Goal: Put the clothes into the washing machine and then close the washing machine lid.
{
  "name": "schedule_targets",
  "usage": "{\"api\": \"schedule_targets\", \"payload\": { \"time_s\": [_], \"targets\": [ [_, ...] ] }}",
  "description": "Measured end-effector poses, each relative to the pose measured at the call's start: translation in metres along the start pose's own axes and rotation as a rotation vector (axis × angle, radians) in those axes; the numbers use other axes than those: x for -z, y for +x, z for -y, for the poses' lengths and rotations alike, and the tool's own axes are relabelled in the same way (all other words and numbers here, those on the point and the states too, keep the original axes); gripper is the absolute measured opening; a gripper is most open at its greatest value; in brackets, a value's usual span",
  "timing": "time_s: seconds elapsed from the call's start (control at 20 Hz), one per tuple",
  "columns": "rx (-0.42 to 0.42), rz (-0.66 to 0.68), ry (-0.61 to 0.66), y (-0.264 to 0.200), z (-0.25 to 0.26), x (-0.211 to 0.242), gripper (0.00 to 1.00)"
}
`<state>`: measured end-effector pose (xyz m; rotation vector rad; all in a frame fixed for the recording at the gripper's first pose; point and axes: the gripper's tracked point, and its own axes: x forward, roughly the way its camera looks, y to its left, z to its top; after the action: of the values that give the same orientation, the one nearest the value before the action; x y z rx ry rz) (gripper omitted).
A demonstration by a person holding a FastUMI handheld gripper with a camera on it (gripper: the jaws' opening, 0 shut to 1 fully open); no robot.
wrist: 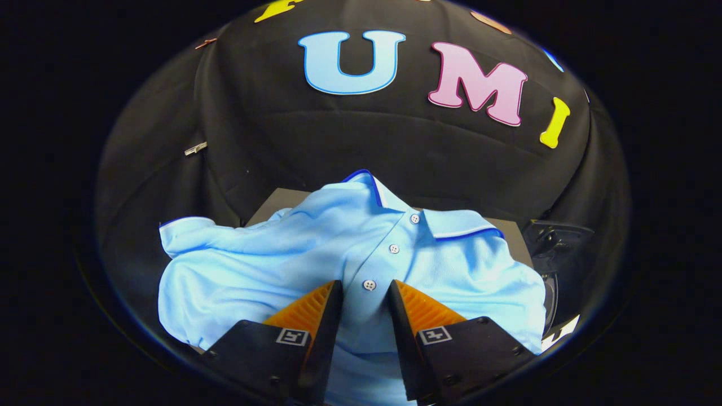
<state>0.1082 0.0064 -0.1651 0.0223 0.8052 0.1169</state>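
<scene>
While the gripper (365, 290) hangs low over the shirt (316, 265), tilted forward and down, its two fingers (313, 307) stand apart with a strip of cloth between them. Whether the tips press into the fabric or just float above it cannot be told, so a true grip is unclear; the gap between them stays plainly visible.

One shirt shows, a light blue polo with dark blue trim on its collar (457, 223) and sleeve edge. It lies rumpled and spread across a dark flat surface (279, 203) whose back corners peek out beyond it. One sleeve (186, 231) trails off past the surface's side.

Three buttons run up the placket: the lowest one (369, 285) sits right between the fingertips, the second (393, 248) just ahead of them, the third (414, 218) beyond, near the collar.

Past the shirt's far side stands a dark object (555, 248), too dim to identify.
</scene>
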Motion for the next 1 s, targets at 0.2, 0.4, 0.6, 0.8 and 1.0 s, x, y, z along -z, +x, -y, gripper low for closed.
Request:
{"api": "schedule_targets", "payload": {
  "time_s": [0.2,0.4,0.6,0.8,1.0],
  "targets": [
    [-0.003,0.010,-0.038,-0.003,-0.002,-0.001,0.21],
    [0.021,0.053,-0.070,-0.004,-0.001,-0.002,0.06],
    [-0.005,0.048,-0.044,-0.010,-0.002,-0.002,0.06],
    [-0.024,0.123,-0.042,-0.033,-0.002,-0.017,0.05],
    [-0.085,0.168,-0.051,-0.057,-0.002,-0.019,0.05]
  ]
}}
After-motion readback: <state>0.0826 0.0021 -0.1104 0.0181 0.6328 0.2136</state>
